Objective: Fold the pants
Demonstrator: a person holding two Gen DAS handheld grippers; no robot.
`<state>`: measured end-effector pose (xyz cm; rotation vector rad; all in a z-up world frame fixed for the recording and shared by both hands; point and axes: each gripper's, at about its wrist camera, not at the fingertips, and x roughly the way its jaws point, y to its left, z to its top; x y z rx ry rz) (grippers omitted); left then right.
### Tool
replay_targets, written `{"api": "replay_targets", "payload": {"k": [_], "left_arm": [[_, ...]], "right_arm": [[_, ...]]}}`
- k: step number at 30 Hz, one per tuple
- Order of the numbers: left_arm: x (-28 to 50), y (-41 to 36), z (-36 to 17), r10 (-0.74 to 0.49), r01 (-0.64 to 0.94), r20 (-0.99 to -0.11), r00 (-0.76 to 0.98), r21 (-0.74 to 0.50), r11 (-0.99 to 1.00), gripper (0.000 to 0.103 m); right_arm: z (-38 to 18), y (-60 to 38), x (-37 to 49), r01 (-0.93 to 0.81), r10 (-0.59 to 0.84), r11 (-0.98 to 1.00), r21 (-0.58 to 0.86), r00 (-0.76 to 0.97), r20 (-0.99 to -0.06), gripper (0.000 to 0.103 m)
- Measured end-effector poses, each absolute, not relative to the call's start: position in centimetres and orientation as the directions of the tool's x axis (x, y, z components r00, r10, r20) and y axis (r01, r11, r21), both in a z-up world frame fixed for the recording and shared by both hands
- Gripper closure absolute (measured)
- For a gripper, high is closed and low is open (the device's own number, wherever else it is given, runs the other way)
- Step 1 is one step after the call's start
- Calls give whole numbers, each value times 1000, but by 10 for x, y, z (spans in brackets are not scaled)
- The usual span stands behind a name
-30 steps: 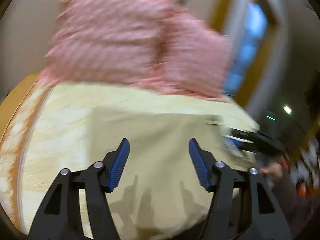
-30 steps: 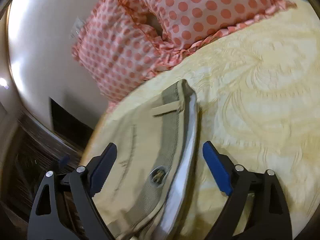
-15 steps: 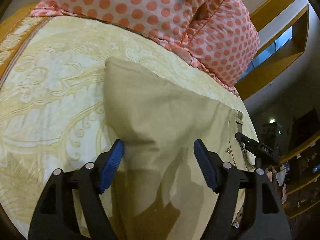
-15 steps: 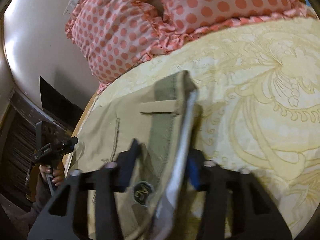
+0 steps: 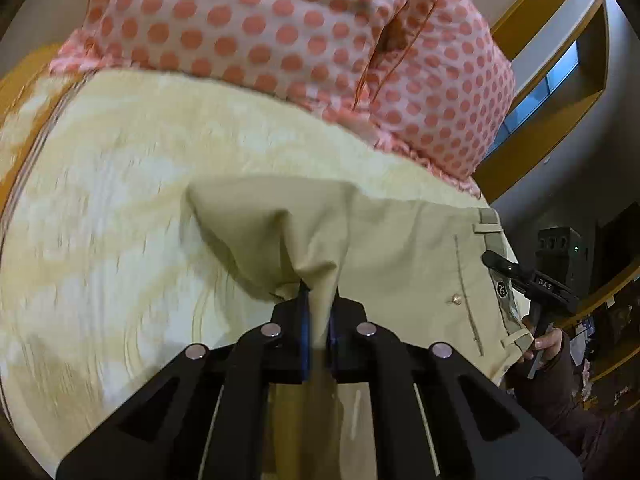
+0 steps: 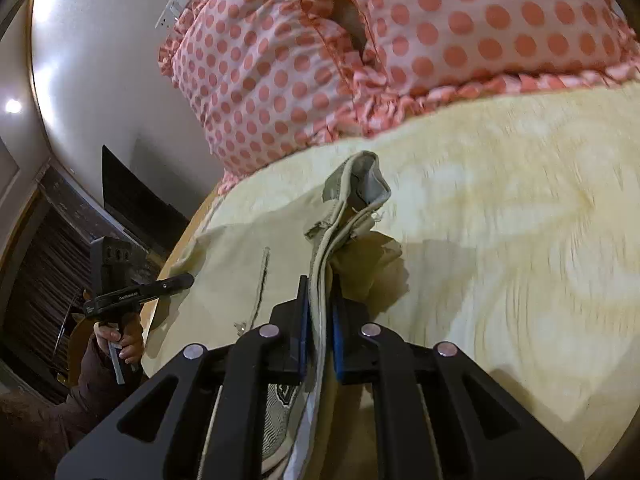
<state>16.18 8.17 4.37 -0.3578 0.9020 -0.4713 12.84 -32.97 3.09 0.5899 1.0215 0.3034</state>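
Observation:
Khaki pants (image 5: 400, 240) lie on a yellow patterned bedspread (image 5: 120, 200). My left gripper (image 5: 318, 300) is shut on a pinched fold of the pants' cloth, which rises off the bed in a peak. My right gripper (image 6: 320, 292) is shut on the pants' waistband (image 6: 352, 200), bunched and lifted, with the grey lining showing. The right gripper also shows in the left wrist view (image 5: 528, 280) at the waistband. The left gripper shows in the right wrist view (image 6: 136, 292) at the pants' far edge.
Two pink pillows with coral dots (image 5: 280, 28) (image 6: 400, 40) lie at the head of the bed, just beyond the pants. The bed's wooden edge (image 5: 16, 80) is at the left. A white wall (image 6: 100, 80) and dark furniture (image 6: 132, 208) stand beyond the bed.
Both grippers were open over the pants and have closed on the cloth: the left on a fold, the right on the waistband. The gripped cloth now lifts off the bed.

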Motion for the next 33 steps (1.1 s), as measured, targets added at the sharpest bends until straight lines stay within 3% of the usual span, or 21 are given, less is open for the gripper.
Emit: {"api": "replay_targets", "payload": {"k": [5, 8, 10, 11, 12, 13, 16, 17, 19, 20, 22, 23, 24, 25, 26, 27, 31, 33], "left_arm": [[206, 72, 57, -448, 215, -643, 622, -410, 886, 97], [230, 68, 43, -340, 147, -724, 600, -318, 937, 82], [221, 73, 46, -289, 106, -728, 622, -287, 952, 68], [213, 76, 51, -264, 94, -717, 645, -269, 959, 68], [201, 79, 59, -245, 89, -697, 674, -253, 963, 67], [189, 80, 67, -251, 99, -671, 698, -257, 961, 64], [164, 73, 77, -423, 218, -607, 673, -385, 897, 56], [164, 63, 71, -473, 252, -620, 626, -413, 875, 56], [178, 45, 50, -439, 222, -712, 547, -383, 897, 55], [187, 41, 38, -412, 192, -753, 513, -367, 910, 60], [192, 46, 32, -355, 138, -758, 548, -336, 932, 82], [189, 47, 33, -358, 126, -766, 534, -346, 930, 82], [181, 49, 36, -365, 120, -758, 541, -360, 925, 69], [163, 48, 44, -348, 125, -741, 574, -341, 932, 42], [148, 51, 47, -314, 128, -726, 611, -301, 945, 35], [132, 51, 51, -271, 122, -712, 648, -255, 959, 18], [64, 48, 44, -168, 94, -685, 709, -144, 985, 6], [47, 42, 34, -161, 94, -693, 702, -135, 986, 5]], "right_arm": [[31, -344, 170, 74, 439, 823, 564, 546, -713, 94], [9, -348, 185, 160, 331, 880, 448, 469, -819, 86], [17, -350, 172, 199, 264, 896, 397, 480, -836, 71], [28, -349, 163, 188, 243, 904, 385, 515, -822, 70], [40, -346, 155, 164, 242, 907, 388, 553, -798, 63], [53, -340, 143, 116, 280, 898, 425, 595, -753, 49], [58, -319, 132, 24, 396, 866, 499, 577, -714, 29], [51, -310, 133, 17, 417, 863, 505, 542, -730, 26], [22, -301, 141, 93, 373, 888, 451, 429, -823, 19], [12, -301, 143, 116, 365, 888, 444, 409, -837, 19], [16, -298, 140, 152, 284, 914, 376, 421, -861, 19], [22, -293, 132, 181, 228, 928, 325, 414, -881, 19], [27, -287, 127, 172, 226, 931, 323, 426, -876, 19], [35, -280, 115, 149, 232, 933, 329, 450, -862, 11], [42, -268, 95, 122, 230, 937, 327, 490, -841, 5], [46, -259, 82, 106, 217, 944, 312, 515, -829, 1], [33, -219, 41, 95, 134, 972, 213, 520, -844, 1], [29, -206, 37, 123, 88, 977, 172, 500, -862, 1]]}}
